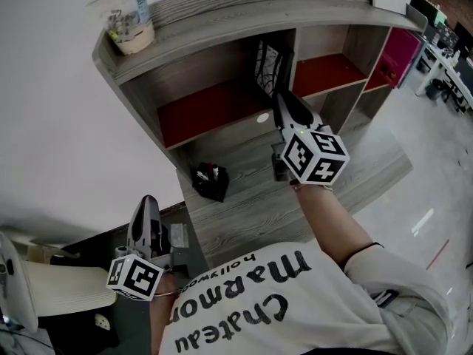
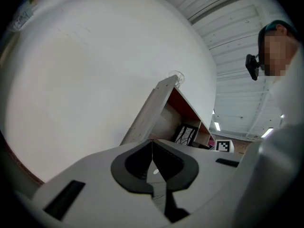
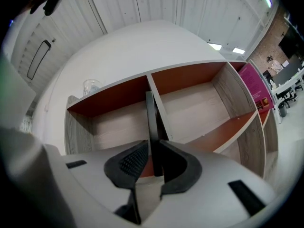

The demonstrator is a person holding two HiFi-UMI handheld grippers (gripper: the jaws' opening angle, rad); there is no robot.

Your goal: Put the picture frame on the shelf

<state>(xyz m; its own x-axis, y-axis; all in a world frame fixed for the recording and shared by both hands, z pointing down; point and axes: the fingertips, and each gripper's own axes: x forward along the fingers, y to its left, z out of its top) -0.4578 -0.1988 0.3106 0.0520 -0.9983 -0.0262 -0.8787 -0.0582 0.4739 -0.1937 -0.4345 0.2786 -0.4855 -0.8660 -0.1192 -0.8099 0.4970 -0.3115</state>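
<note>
The picture frame [image 1: 268, 66] is black with a white branch print. It stands upright in the grey shelf unit [image 1: 222, 58], just left of a divider. My right gripper [image 1: 284, 100] reaches into that compartment from below and is shut on the frame's lower edge. In the right gripper view the frame [image 3: 151, 120] shows edge-on as a thin black strip between the jaws of the right gripper [image 3: 153, 148]. My left gripper [image 1: 150, 203] hangs low at the desk's left side, shut and holding nothing. From the left gripper [image 2: 152, 145] I see the frame [image 2: 185, 134] far off.
A light basket [image 1: 131, 34] of small items sits on the shelf's top at the left. A black pen holder [image 1: 211, 181] stands on the grey desk [image 1: 251, 205]. A white chair [image 1: 55, 287] is at the lower left. The compartments have red back panels [image 1: 214, 106].
</note>
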